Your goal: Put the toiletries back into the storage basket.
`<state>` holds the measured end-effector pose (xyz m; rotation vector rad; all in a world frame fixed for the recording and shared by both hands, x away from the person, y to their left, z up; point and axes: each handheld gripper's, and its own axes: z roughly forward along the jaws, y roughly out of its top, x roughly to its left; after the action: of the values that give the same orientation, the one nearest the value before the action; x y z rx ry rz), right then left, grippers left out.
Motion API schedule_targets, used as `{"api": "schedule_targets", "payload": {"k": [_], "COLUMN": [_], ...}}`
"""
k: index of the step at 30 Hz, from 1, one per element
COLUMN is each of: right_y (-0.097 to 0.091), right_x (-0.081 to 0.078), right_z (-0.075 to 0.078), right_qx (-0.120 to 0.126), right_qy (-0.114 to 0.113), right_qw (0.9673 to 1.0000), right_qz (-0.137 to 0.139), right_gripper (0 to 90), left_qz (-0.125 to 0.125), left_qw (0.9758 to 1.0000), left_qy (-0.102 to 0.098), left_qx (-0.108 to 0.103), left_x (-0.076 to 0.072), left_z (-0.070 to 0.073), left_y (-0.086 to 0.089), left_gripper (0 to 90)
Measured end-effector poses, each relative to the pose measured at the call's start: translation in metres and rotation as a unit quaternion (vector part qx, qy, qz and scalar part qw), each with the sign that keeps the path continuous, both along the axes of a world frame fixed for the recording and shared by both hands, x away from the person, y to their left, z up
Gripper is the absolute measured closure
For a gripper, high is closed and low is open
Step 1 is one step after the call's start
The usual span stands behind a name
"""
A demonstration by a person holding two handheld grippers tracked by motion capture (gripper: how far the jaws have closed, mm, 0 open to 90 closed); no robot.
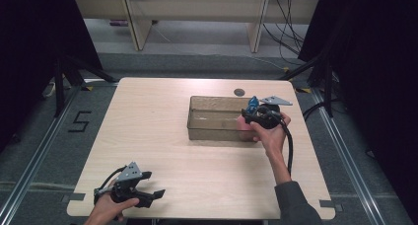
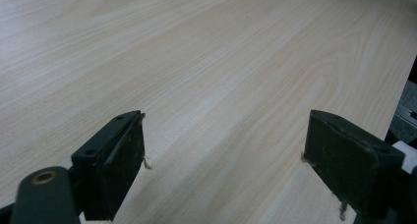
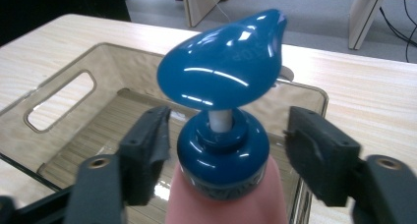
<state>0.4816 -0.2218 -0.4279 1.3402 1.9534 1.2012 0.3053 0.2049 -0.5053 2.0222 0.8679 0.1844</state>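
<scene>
The right gripper [image 3: 226, 150] sits at the right end of the clear plastic bin [image 1: 214, 117], around three o'clock from the table's [image 1: 162, 151] centre in the high view. Its jaws stand apart on either side of the blue collar of a pink pump bottle [image 3: 223, 155]. The left pad lies close to the collar, perhaps brushing it, and the right pad shows a clear gap, so nothing is clamped. The bottle stands upright at the bin's right end, its blue pump head [image 3: 226, 62] pointing up and away toward one o'clock in the right gripper view; whether its base rests on the bin floor I cannot tell.

If this is a release, the step seems best finished by opening wider and drawing the gripper straight back along its own axis, since a sideways pull could catch the overhanging pump head and tip the tall bottle. If it is a grasp, the jaws look best centred on the collar below the head before closing.

The left gripper [image 2: 226, 155] rests open and empty over bare wood near the table's seven o'clock corner.

Faint embossed characters show on top of the pump head, too blurred to read. A "5" [image 1: 80, 121] is marked on the floor at nine o'clock.
</scene>
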Motion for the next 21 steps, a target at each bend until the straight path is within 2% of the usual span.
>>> {"api": "schedule_targets", "payload": {"k": [3, 5, 7, 9, 11, 13, 15, 16, 17, 21], "right_y": [-0.0014, -0.0009, -0.0023, -0.0024, -0.0020, -0.0023, -0.0016, 0.0000, -0.0026, -0.0038], "right_x": [-0.0015, -0.0023, -0.0025, -0.0031, -0.0037, -0.0045, -0.0056, -0.0074, -0.0056, -0.0078], "right_z": [0.0020, 0.0028, 0.0031, 0.0041, 0.0049, 0.0059, 0.0066, 0.0074, 0.0069, 0.0095], "right_qx": [0.015, 0.021, 0.029, 0.026, 0.038, 0.038, 0.046, 0.052, 0.044, 0.035], "right_qy": [-0.004, 0.001, -0.004, -0.001, -0.002, -0.005, -0.002, 0.005, -0.005, -0.005], "right_qw": [0.9999, 0.9998, 0.9996, 0.9997, 0.9993, 0.9992, 0.9989, 0.9985, 0.9990, 0.9994], "right_qz": [-0.003, -0.007, -0.003, -0.003, 0.000, -0.003, -0.003, -0.012, -0.004, -0.008], "right_gripper": [27.7, 27.2, 26.5, 26.3, 24.3, 23.4, 22.4, 21.5, 21.1, 20.0], "left_qz": [0.002, 0.002, 0.000, 0.001, 0.001, 0.005, 0.006, 0.006, 0.005, 0.005], "left_qw": [1.0000, 1.0000, 1.0000, 1.0000, 1.0000, 1.0000, 1.0000, 1.0000, 1.0000, 1.0000], "left_qy": [-0.002, -0.002, 0.001, 0.000, 0.000, 0.002, 0.003, 0.003, 0.002, 0.002], "left_qx": [0.001, 0.001, 0.002, 0.002, 0.001, -0.002, -0.003, -0.003, -0.003, -0.001], "left_x": [0.0003, 0.0002, 0.0004, 0.0006, 0.0006, 0.0003, 0.0004, 0.0003, 0.0003, 0.0001], "left_z": [-0.0004, -0.0004, 0.0001, 0.0000, 0.0001, 0.0000, 0.0002, 0.0002, 0.0001, 0.0002], "left_y": [-0.0001, 0.0000, 0.0005, 0.0006, 0.0008, 0.0006, 0.0008, 0.0008, 0.0008, 0.0007], "left_gripper": [14.9, 14.9, 14.9, 14.9, 14.9, 14.9, 14.9, 14.9, 14.9, 14.9]}}
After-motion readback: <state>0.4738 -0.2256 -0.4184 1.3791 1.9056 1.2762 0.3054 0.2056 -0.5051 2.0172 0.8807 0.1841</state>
